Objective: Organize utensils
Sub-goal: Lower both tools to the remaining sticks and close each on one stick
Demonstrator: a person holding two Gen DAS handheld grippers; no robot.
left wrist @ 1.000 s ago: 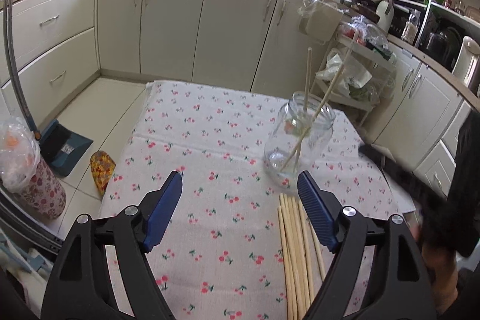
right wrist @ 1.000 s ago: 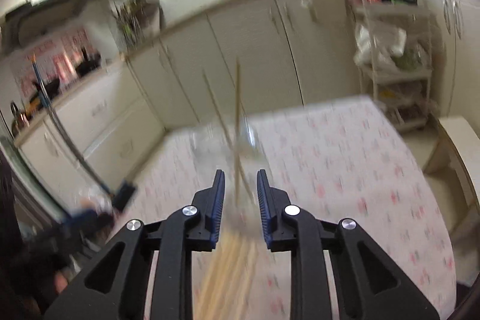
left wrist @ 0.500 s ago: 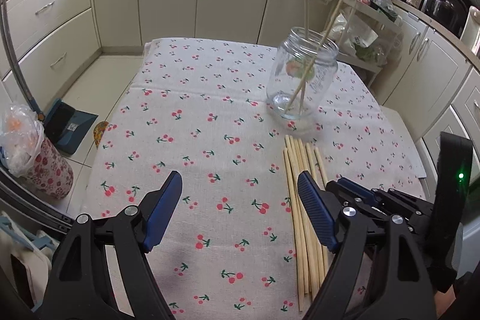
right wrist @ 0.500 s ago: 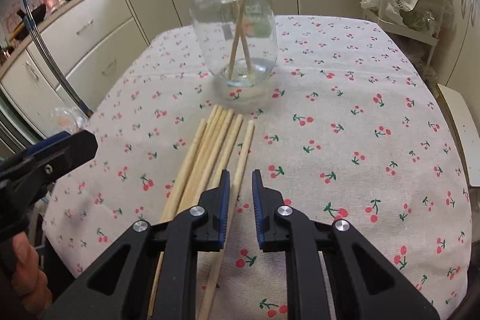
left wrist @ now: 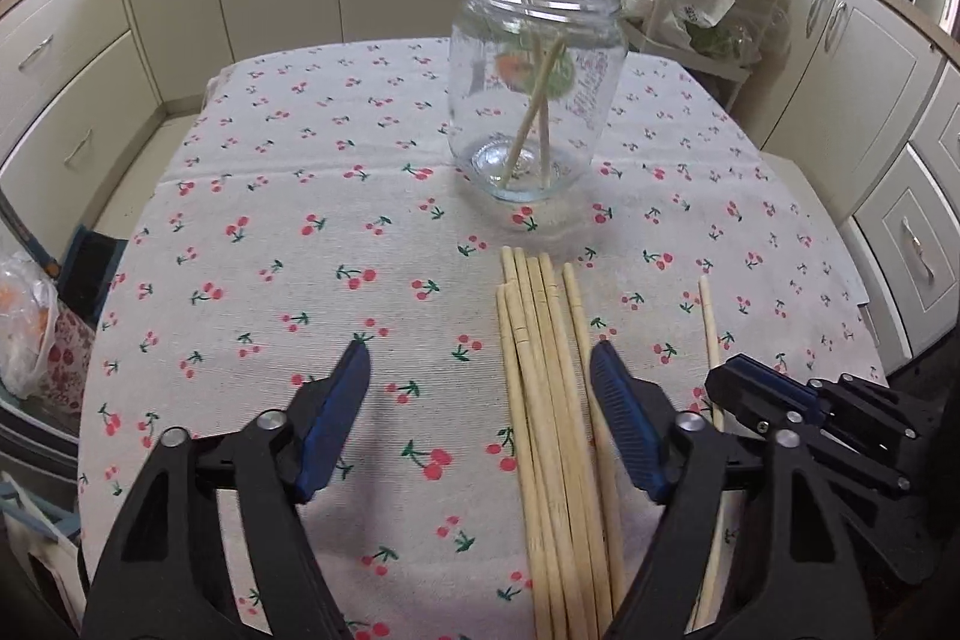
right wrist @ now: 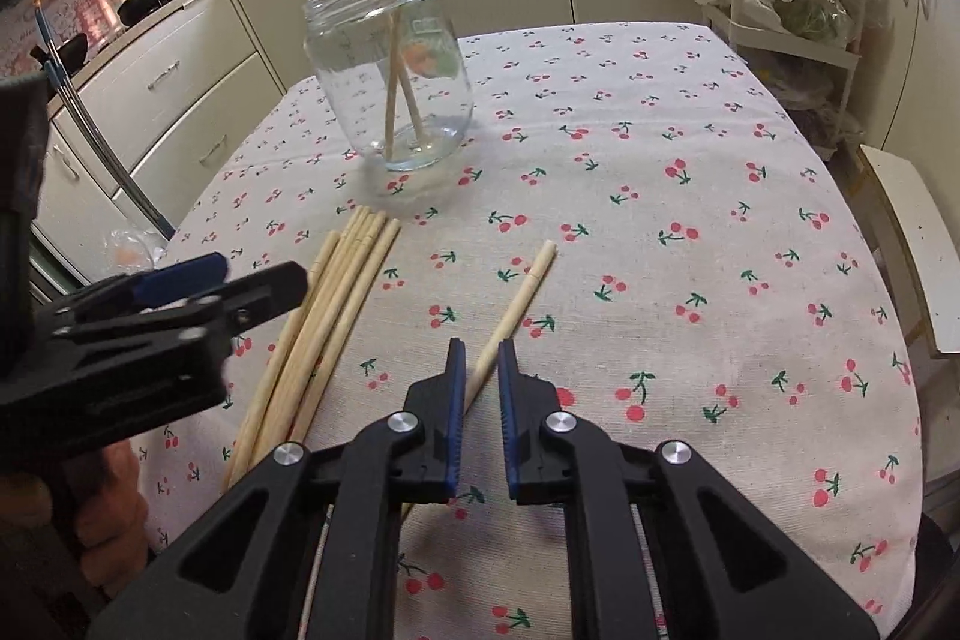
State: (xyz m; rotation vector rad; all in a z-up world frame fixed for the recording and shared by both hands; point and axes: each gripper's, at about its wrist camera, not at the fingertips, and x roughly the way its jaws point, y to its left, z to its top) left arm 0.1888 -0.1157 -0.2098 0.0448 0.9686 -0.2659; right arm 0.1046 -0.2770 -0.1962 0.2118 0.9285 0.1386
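Left wrist view: your left gripper hovers over the near part of the bench, its fingers spread and, having just narrowed a little, gripping nothing. The bundle of chopsticks lies between them toward the right finger, untouched as far as you can see. Farther off stands the glass jar, upright, with two chopsticks already leaning inside it. At the right edge, the right gripper reaches a single chopstick lying apart from the bundle.

Right wrist view: your right gripper has just been closing; its fingers stand nearly together about the near part of the single chopstick, which runs between them. Whether the pads already press it you cannot tell. The bundle lies to the left, beside the left gripper.

Progress, as a judgement: two pieces are stowed; about seven remain on the cloth, so most of the job is left.

Writing: the jar bears a label with an orange and green picture, but its print is too small to read.
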